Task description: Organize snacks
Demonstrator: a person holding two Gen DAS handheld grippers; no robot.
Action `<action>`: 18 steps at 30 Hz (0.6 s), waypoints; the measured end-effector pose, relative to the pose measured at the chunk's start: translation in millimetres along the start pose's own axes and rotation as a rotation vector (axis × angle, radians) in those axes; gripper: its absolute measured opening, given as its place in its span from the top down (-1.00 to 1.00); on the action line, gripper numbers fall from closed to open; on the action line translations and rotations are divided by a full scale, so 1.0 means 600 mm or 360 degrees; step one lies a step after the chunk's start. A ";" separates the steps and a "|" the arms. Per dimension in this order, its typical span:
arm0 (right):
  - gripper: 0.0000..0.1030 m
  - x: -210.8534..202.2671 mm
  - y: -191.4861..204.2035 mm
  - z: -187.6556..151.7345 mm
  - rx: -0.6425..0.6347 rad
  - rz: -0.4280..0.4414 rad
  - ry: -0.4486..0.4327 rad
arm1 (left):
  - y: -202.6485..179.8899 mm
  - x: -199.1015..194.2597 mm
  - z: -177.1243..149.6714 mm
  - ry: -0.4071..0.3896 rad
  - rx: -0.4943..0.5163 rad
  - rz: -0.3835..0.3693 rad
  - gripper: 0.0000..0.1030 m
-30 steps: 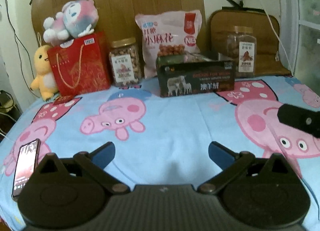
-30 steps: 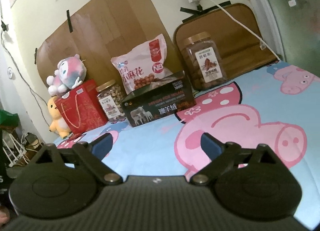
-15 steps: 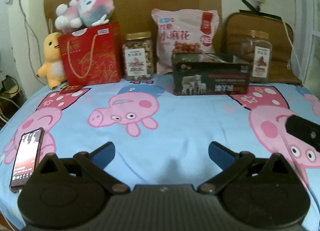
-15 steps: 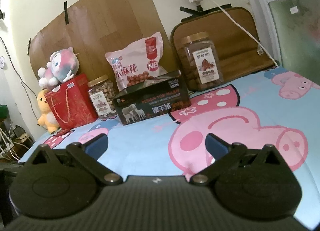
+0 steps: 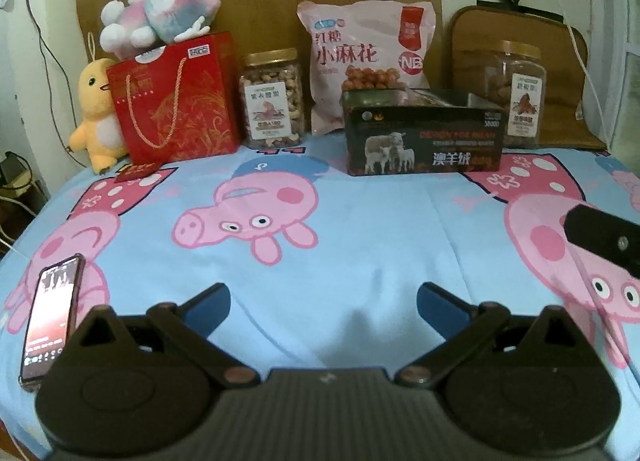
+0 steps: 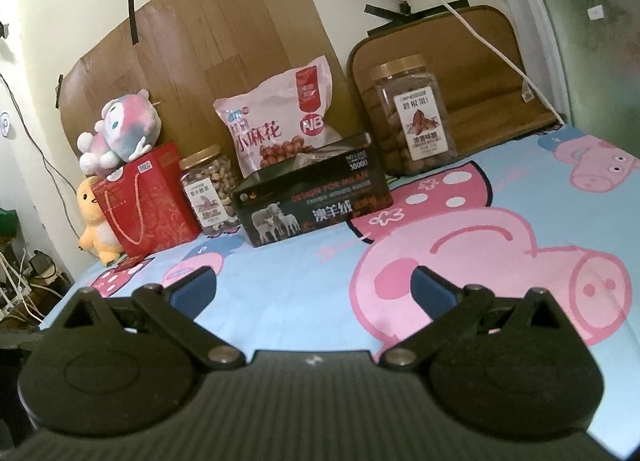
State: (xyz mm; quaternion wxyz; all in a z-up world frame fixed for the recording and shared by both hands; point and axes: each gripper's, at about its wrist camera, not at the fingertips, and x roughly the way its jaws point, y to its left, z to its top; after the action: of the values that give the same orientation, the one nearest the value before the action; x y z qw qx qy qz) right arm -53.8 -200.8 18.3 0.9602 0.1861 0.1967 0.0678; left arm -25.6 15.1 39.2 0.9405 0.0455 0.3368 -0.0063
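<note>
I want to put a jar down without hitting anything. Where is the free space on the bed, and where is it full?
Free: the wide sheet between the open left gripper and the black box; also the sheet right of the box, before the pecan jar. Crowded: the back row from the red gift bag and cashew jar to the pink snack bag. A phone lies at the near left.

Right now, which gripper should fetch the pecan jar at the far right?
Probably right. The pecan jar sits right of the black box, on the open right gripper side; the left gripper faces the cashew jar.
</note>
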 end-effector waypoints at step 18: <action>-1.00 0.028 -0.026 0.003 0.0025 -0.0088 -0.0003 | -0.031 0.060 0.015 0.0074 0.0089 0.0095 -1.00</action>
State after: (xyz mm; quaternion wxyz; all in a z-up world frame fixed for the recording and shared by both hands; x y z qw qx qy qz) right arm -37.1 -212.5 7.8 0.9604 0.1883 0.2014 0.0395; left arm 6.9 -3.6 21.7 0.9305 0.0821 0.3568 0.0135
